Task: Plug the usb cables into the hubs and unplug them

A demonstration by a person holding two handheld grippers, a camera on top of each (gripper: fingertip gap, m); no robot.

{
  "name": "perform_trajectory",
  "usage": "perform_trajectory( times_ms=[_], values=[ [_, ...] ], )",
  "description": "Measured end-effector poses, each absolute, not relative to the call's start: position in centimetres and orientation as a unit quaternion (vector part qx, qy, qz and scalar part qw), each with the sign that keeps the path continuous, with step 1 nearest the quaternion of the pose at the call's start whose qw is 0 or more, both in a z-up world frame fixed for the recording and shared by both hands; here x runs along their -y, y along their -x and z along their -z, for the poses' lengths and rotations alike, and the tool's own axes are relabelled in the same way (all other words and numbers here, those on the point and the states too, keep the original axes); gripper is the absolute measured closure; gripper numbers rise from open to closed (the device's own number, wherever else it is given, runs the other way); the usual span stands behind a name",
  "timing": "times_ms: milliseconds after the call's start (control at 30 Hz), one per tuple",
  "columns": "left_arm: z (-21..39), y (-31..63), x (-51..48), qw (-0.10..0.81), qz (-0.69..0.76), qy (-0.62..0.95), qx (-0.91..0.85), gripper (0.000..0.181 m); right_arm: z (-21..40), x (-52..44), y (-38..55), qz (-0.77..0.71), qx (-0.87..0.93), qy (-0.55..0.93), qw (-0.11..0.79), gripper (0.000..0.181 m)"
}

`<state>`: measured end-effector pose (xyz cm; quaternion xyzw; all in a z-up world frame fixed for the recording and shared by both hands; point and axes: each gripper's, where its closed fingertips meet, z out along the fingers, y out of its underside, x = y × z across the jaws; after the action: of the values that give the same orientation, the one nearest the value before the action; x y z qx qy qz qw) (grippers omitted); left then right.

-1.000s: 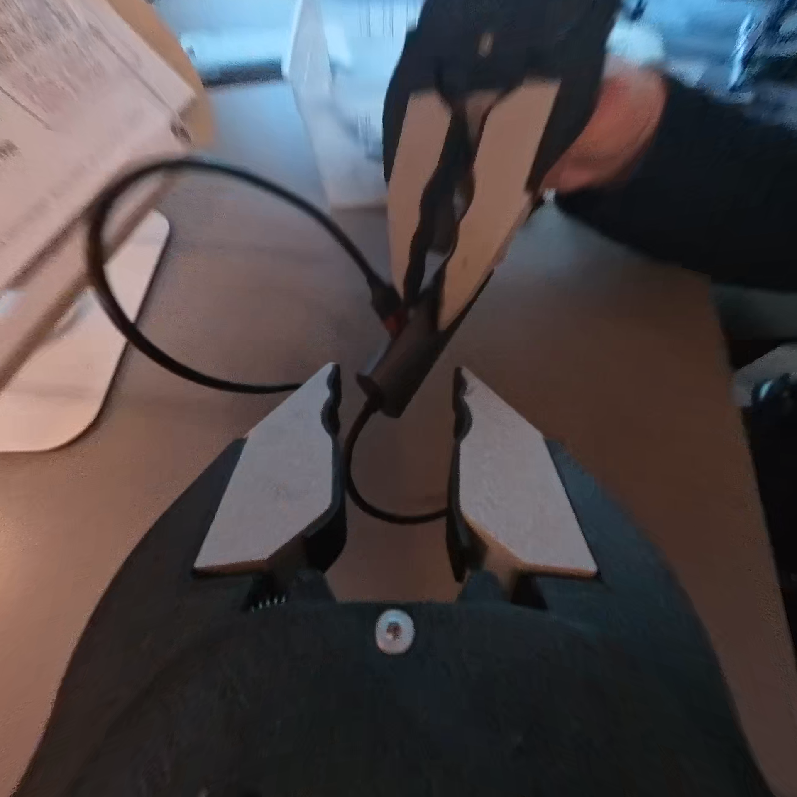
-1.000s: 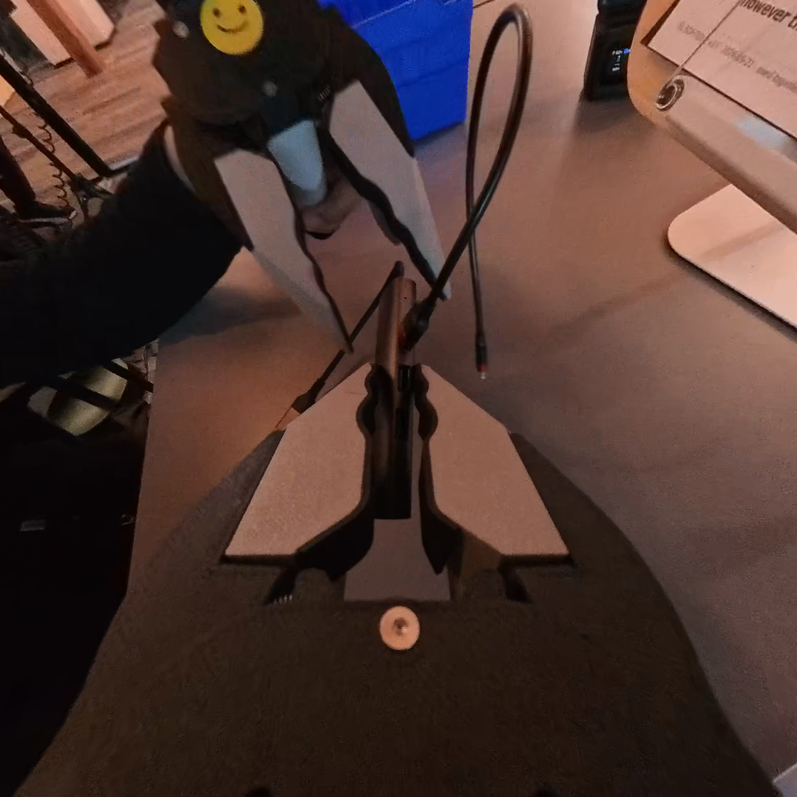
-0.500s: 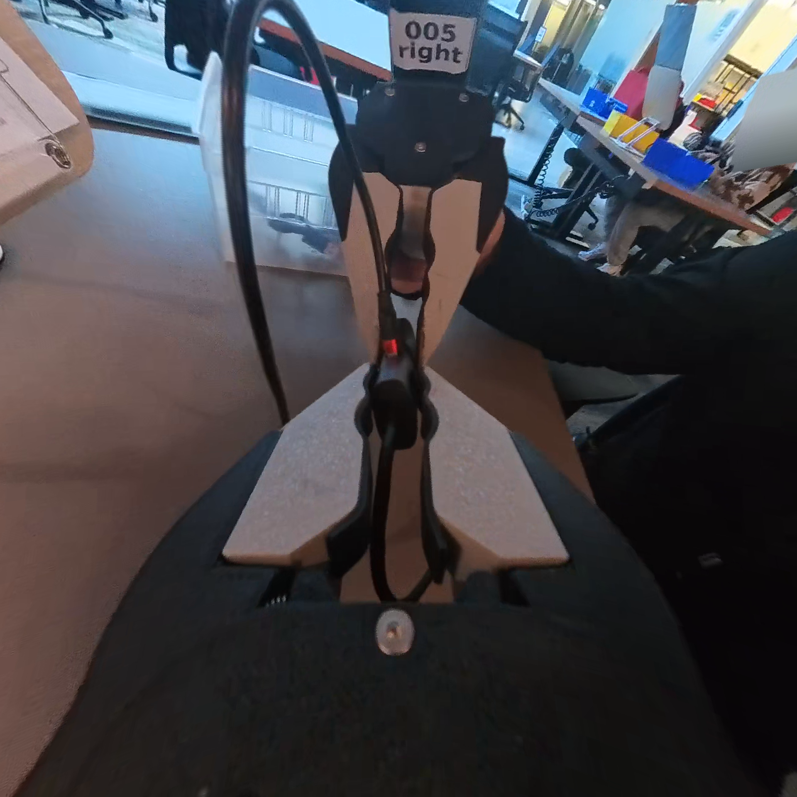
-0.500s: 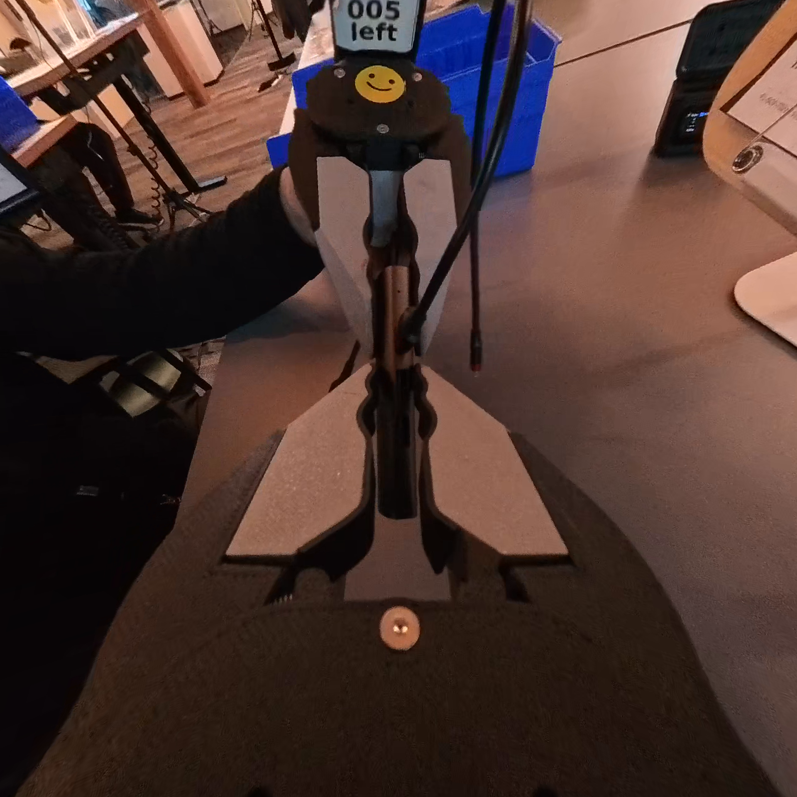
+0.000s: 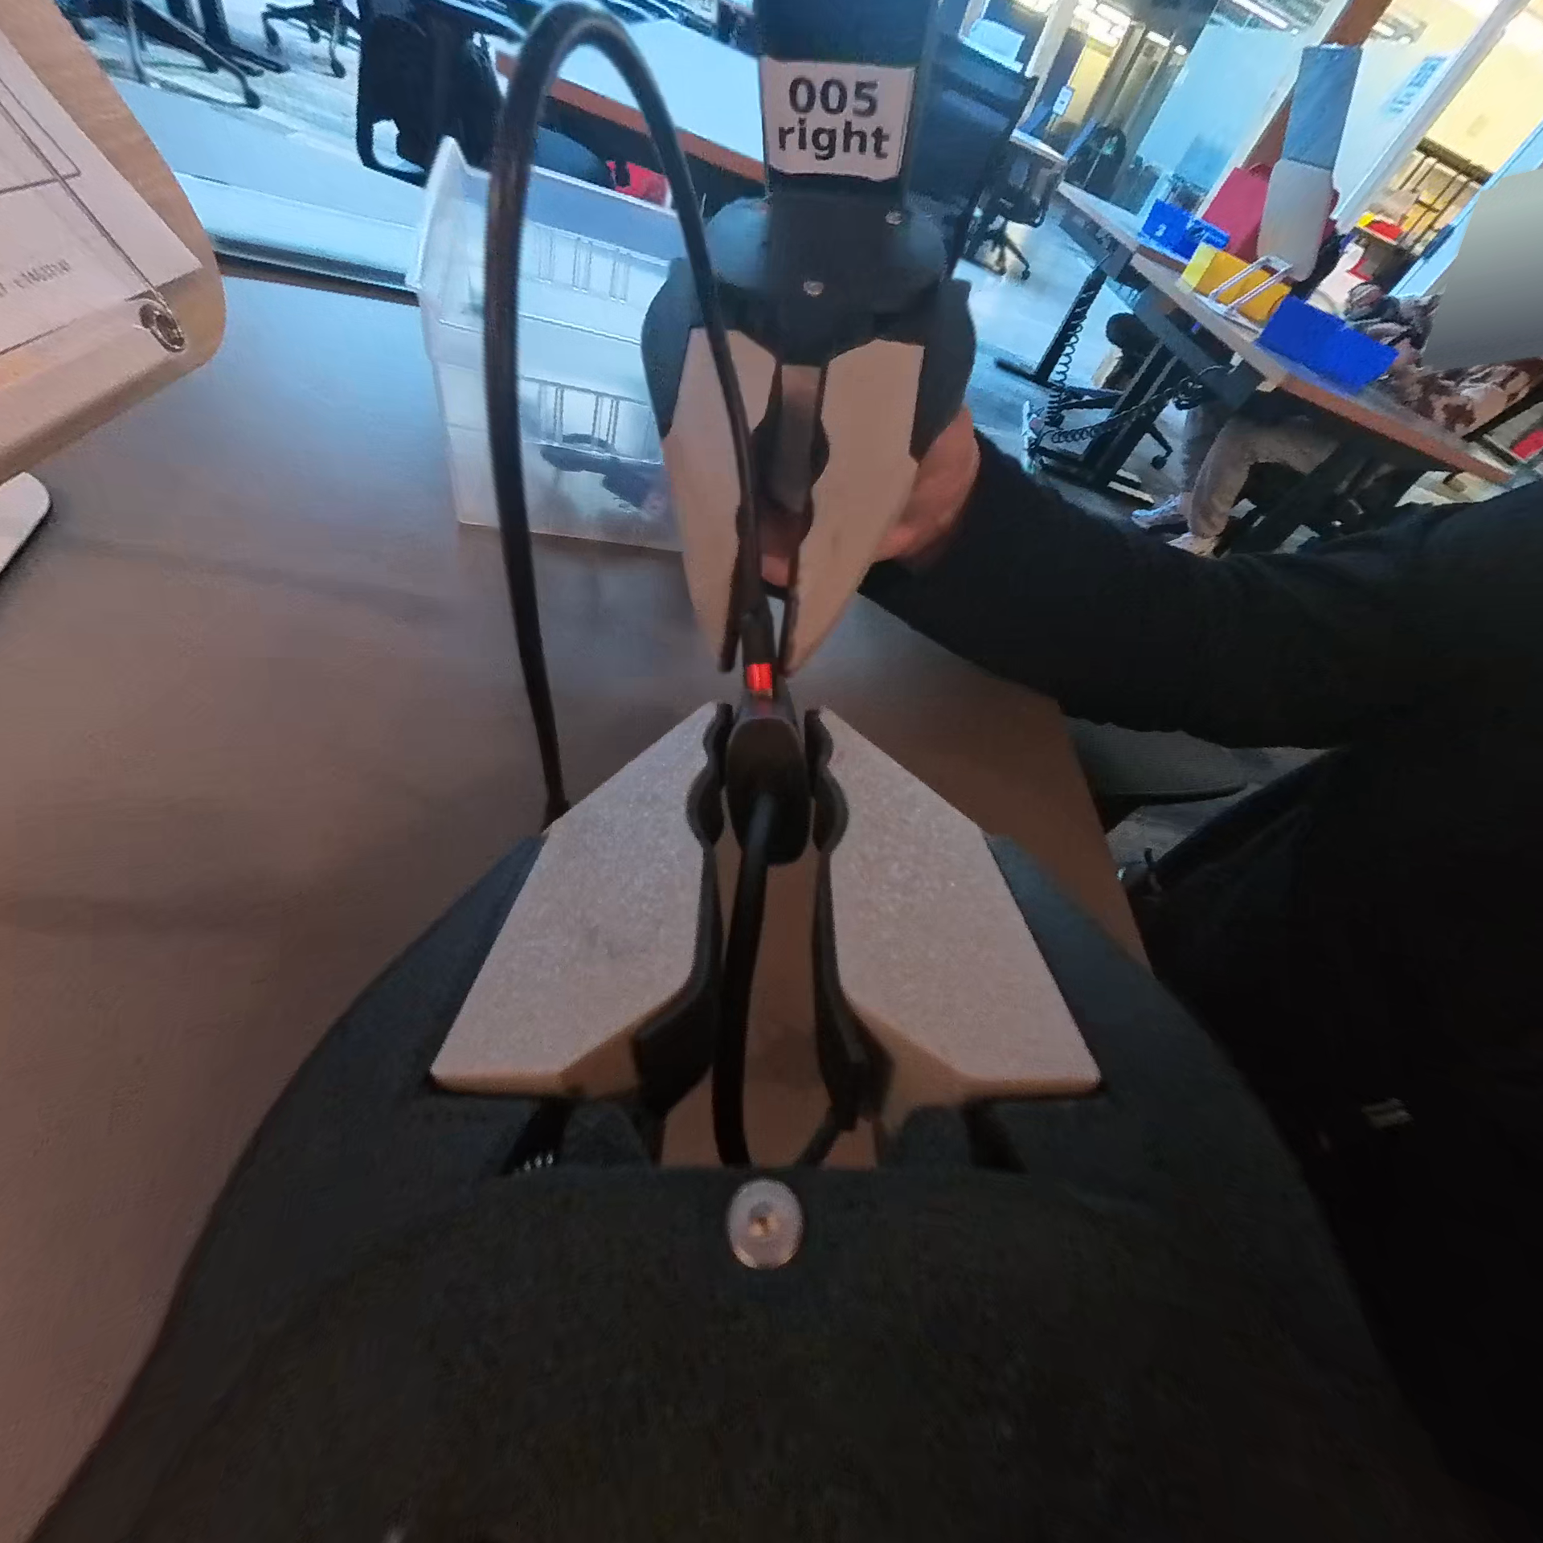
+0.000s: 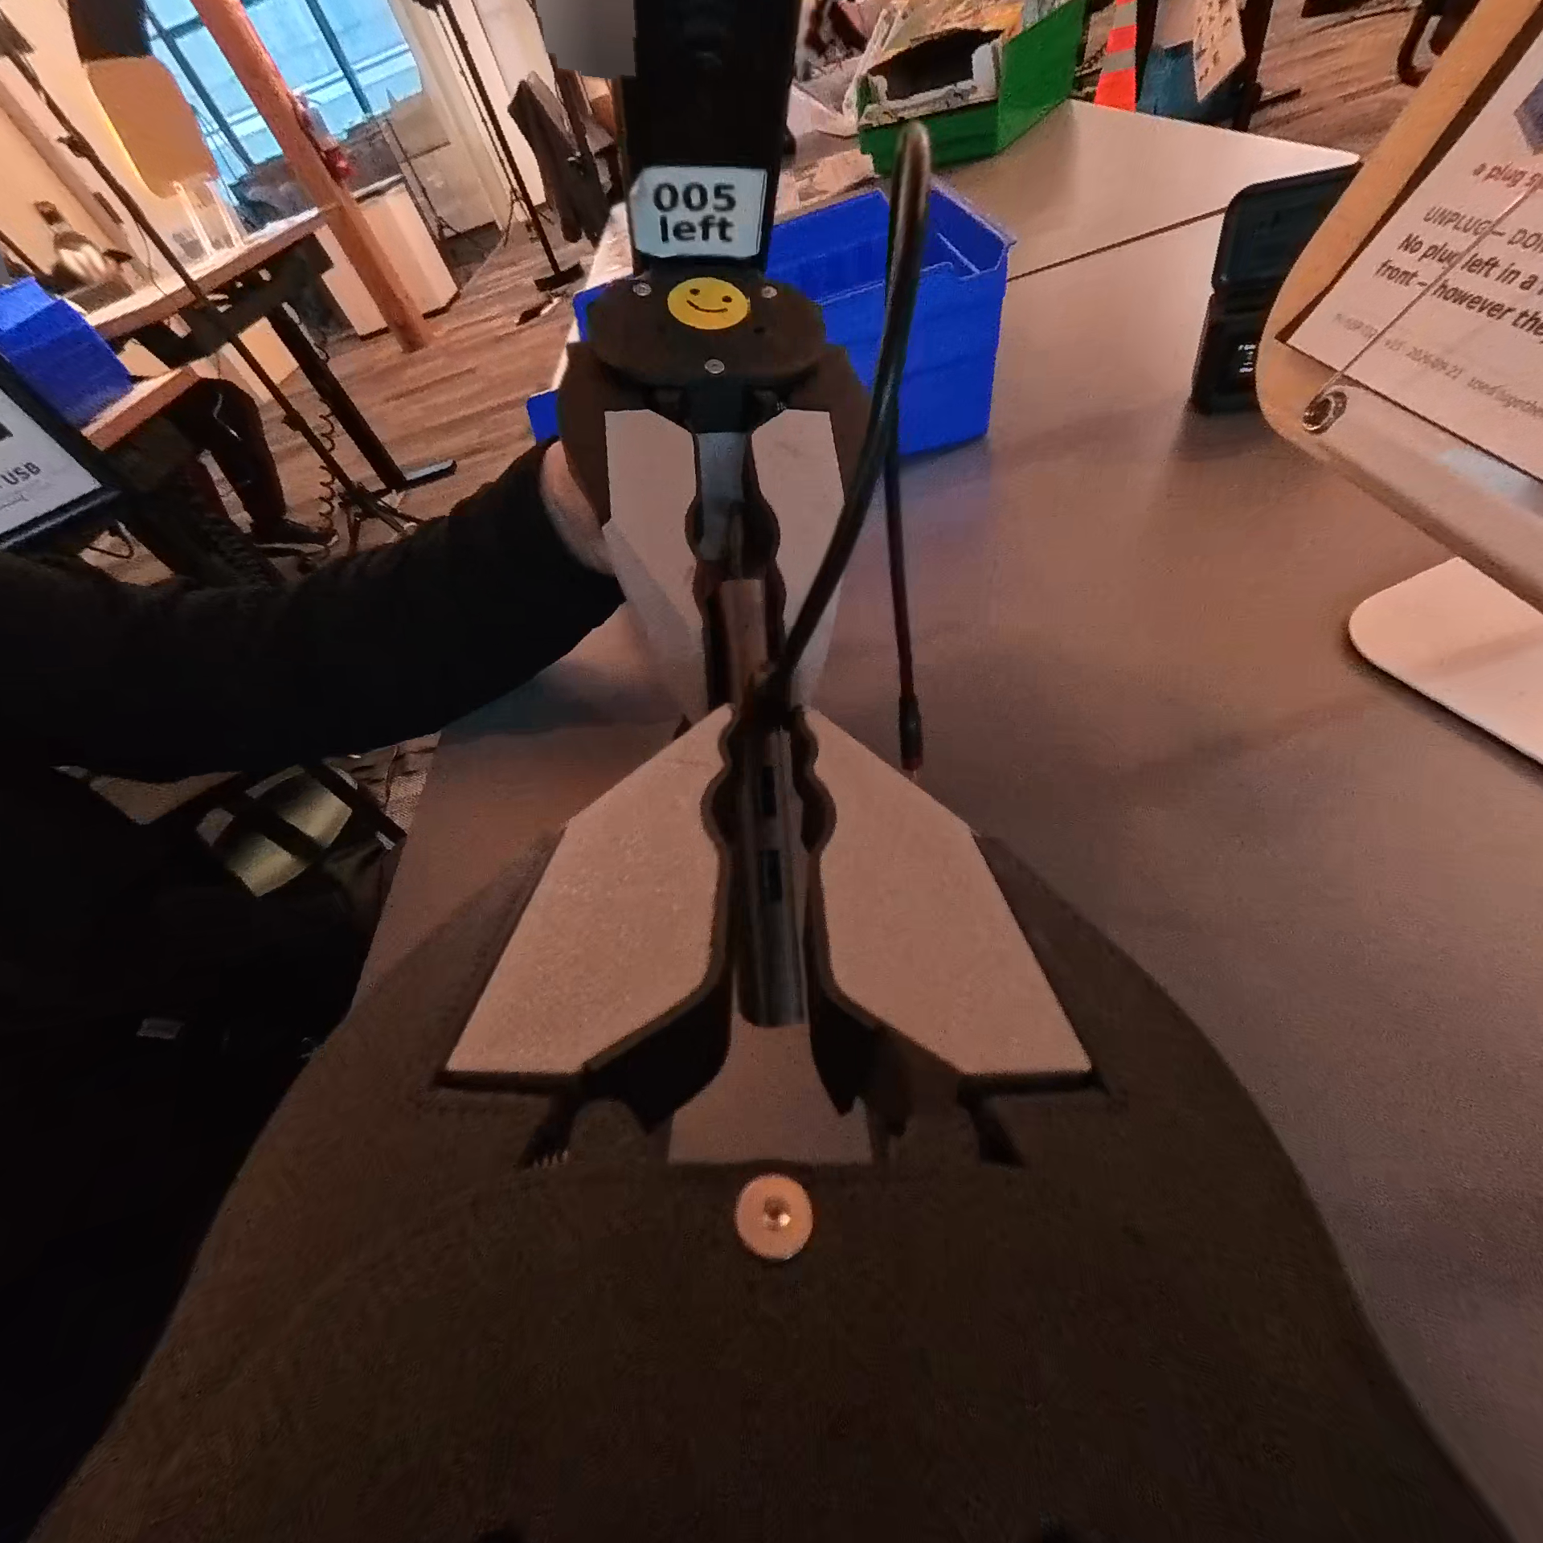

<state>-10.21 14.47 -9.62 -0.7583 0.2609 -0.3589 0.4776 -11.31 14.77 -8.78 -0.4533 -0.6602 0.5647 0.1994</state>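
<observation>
Nearest in the left wrist view: left gripper (image 5: 768, 722) pinched narrow on the dark end of the hub (image 5: 764, 776), with a thin black lead (image 5: 741, 960) running back from that end toward the camera. Nearest in the right wrist view: right gripper (image 6: 768, 726) clamped narrow on the other end of the same slim grey hub (image 6: 772, 918), open ports showing along its edge. So held in the air between two facing grippers, above the table (image 6: 1169, 793), not resting on it.

Just beyond the fingertips: red-ringed plug (image 5: 758, 672) seated in the hub. Rising from it, the black cable (image 5: 509, 417) in a tall loop. Farther right in the right wrist view, free end (image 6: 908, 726) dangling clear of the table.

Probably the plugged-in stage, with unplugging next. Calls for one gripper to release the hub, take the plug body just behind the red ring, and pull straight out while the other keeps the hub steady.

Count: one hub, one loose cable, two plugs on it, two grippers. Farther off: one blue bin (image 6: 943, 334), one clear bin (image 5: 568, 334), one sign stand (image 6: 1419, 351) at far right.
</observation>
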Motion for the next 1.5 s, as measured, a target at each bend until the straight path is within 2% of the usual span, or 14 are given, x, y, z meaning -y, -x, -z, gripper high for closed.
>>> perform_trajectory(
  times_ms=[400,667,867,1233,1400,1500],
  values=[
    [10.6,9.7,-14.8,0.469,0.343,0.766,-0.275,0.167,8.4,-14.3,11.8,-0.580,0.650,0.443,0.211,0.177],
    [9.5,9.4,-15.2,0.495,0.339,0.755,-0.263,0.167,7.2,-14.5,11.4,-0.585,0.647,0.423,0.244,0.177],
    [6.7,9.1,-15.3,0.554,0.355,0.714,-0.239,0.166,4.3,-14.8,11.4,-0.685,0.557,0.412,0.225,0.178],
    [4.5,9.6,-15.0,0.581,0.380,0.688,-0.213,0.166,2.5,-14.7,11.6,-0.749,0.489,0.397,0.205,0.178],
    [5.0,8.9,-14.8,0.574,0.364,0.692,-0.244,0.167,3.1,-14.2,10.6,-0.687,0.570,0.394,0.220,0.177],
    [5.7,8.5,-15.0,0.567,0.342,0.704,-0.255,0.167,4.0,-14.7,10.2,-0.637,0.608,0.411,0.236,0.170]
  ],
)
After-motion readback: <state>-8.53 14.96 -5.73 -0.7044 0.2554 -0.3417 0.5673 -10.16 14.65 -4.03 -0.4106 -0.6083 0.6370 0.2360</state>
